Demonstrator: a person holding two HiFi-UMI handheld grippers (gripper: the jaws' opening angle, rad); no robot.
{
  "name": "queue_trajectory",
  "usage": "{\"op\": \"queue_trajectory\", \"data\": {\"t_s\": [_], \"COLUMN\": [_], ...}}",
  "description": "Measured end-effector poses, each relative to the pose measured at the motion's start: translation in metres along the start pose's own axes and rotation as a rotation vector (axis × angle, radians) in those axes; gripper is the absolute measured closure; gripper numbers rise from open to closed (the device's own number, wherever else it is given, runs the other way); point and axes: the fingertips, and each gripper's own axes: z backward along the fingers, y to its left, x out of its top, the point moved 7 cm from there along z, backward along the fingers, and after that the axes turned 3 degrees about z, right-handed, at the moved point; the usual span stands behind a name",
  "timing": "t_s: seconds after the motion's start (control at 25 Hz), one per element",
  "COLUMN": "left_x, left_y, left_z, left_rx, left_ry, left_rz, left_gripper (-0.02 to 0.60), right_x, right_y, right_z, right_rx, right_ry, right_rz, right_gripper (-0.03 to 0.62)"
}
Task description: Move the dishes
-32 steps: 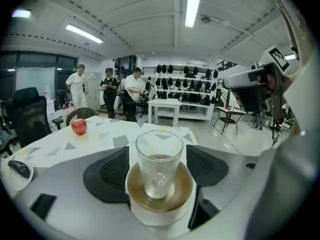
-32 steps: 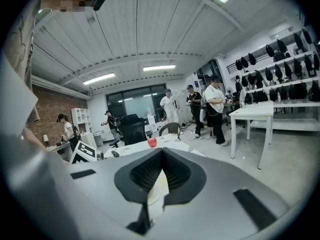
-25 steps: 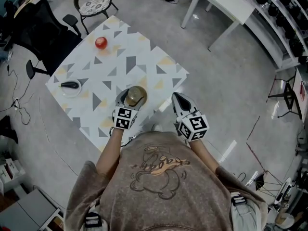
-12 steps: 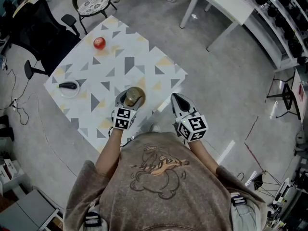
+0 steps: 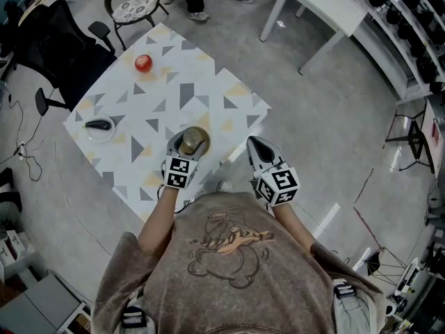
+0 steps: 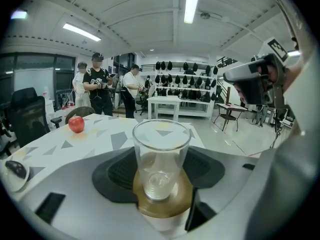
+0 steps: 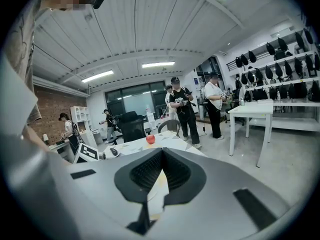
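A clear empty glass (image 6: 161,156) stands upright on a round brown coaster (image 6: 162,206) near the front edge of the patterned table (image 5: 181,96). My left gripper (image 5: 189,136) is shut on the coaster, one jaw on each side of it. A small white dish (image 5: 101,127) holding a dark object lies at the table's left side, also seen in the left gripper view as the dish (image 6: 15,171). A red apple (image 5: 142,62) sits at the far end. My right gripper (image 5: 254,145) hangs off the table's right edge, shut with nothing in it.
A round chair (image 5: 139,2) stands beyond the table and a black office chair (image 5: 55,33) to its left. A white table (image 5: 320,2) is at the back right. Several people (image 6: 100,91) stand past the far end. Shelves (image 5: 410,40) line the right wall.
Both grippers and the glass stay where they were. A person's legs have come into view beyond the table's far end.
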Motion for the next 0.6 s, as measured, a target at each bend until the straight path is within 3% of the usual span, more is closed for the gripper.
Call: {"op": "queue_trajectory", "data": {"t_s": [0.6], "left_x": [0.026], "left_y": [0.003], "left_z": [0.012], "left_rx": [0.017], "left_ry": [-0.046], "left_rz": [-0.025], "left_gripper": [0.295], "right_x": [-0.005], "right_y": [0.003], "right_z": [-0.006], "right_rx": [0.027], "right_ry": [0.013], "right_rz": [-0.003], "right_gripper": [0.591]}}
